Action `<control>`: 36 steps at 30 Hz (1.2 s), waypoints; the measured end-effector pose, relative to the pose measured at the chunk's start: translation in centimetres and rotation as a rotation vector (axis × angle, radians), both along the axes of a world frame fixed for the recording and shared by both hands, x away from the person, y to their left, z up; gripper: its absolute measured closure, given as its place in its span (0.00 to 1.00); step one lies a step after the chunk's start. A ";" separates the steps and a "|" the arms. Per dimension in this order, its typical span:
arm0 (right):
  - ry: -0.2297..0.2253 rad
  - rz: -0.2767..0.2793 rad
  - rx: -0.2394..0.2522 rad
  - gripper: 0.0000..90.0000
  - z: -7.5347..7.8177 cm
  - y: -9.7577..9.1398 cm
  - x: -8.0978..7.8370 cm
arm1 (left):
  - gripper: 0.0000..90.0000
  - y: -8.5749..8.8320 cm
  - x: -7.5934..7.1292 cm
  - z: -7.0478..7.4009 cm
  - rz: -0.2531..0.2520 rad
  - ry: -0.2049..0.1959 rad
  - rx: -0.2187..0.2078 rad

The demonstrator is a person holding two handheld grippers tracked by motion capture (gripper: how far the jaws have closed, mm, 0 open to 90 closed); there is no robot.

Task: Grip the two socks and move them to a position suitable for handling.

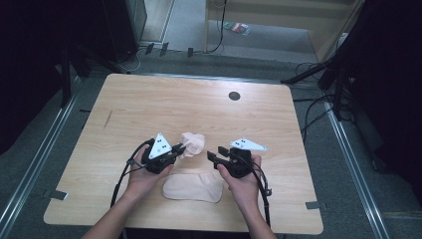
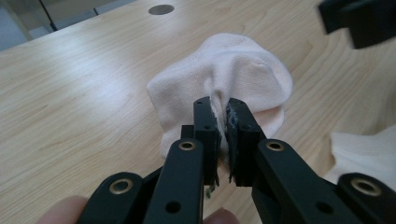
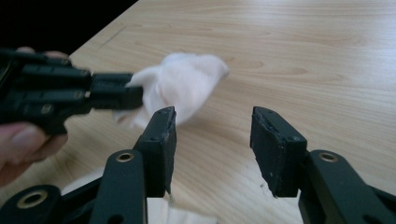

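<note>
Left gripper [image 2: 223, 109]: jaws pinched tight on a fold of the bunched pale sock [image 2: 233, 70], holding it up just off the wood, or maybe brushing it, hard to say from above. Right gripper [image 3: 212, 126]: jaws wide apart, nothing between them. Held sock [image 3: 180, 81] sitting ahead and to the left of that open gap, close but not touching. No clear long axis on the crumpled one. Second sock [image 1: 193, 187] lying flat on the table [image 1: 149, 99], near edge, between both hands, long side running left-right.
</note>
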State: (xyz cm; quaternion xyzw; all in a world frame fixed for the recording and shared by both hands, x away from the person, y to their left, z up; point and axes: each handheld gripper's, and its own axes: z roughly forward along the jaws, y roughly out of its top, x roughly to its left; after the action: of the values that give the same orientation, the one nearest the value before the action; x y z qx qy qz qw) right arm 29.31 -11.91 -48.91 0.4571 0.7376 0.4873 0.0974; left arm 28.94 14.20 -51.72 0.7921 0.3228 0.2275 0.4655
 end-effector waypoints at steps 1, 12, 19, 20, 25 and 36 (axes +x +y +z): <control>0.018 0.005 0.015 0.56 0.0 0.4 0.6 | 0.94 0.0 -0.4 -0.2 -0.016 -0.014 -0.009; 0.154 0.064 0.096 0.52 -1.1 2.0 2.3 | 0.94 0.0 -1.5 -0.9 -0.061 -0.086 -0.019; 0.160 0.092 0.184 0.99 -0.8 1.9 2.4 | 0.93 0.1 -1.6 -1.1 -0.072 -0.083 -0.017; 0.160 0.092 0.184 0.99 -0.8 1.9 2.4 | 0.93 0.1 -1.6 -1.1 -0.067 -0.083 -0.016; 0.095 0.070 0.140 1.00 0.4 2.5 1.8 | 0.60 0.2 -1.2 -1.2 -0.029 -0.027 -0.046; 0.009 0.127 0.087 1.00 3.4 4.6 1.4 | 0.36 0.2 1.0 -2.4 0.086 0.207 -0.080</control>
State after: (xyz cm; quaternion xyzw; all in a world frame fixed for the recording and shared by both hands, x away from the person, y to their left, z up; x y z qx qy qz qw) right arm 30.68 -7.27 -45.48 0.4154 0.7437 0.5220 0.0432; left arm 29.89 14.45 -54.11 0.7777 0.4114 0.1514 0.4507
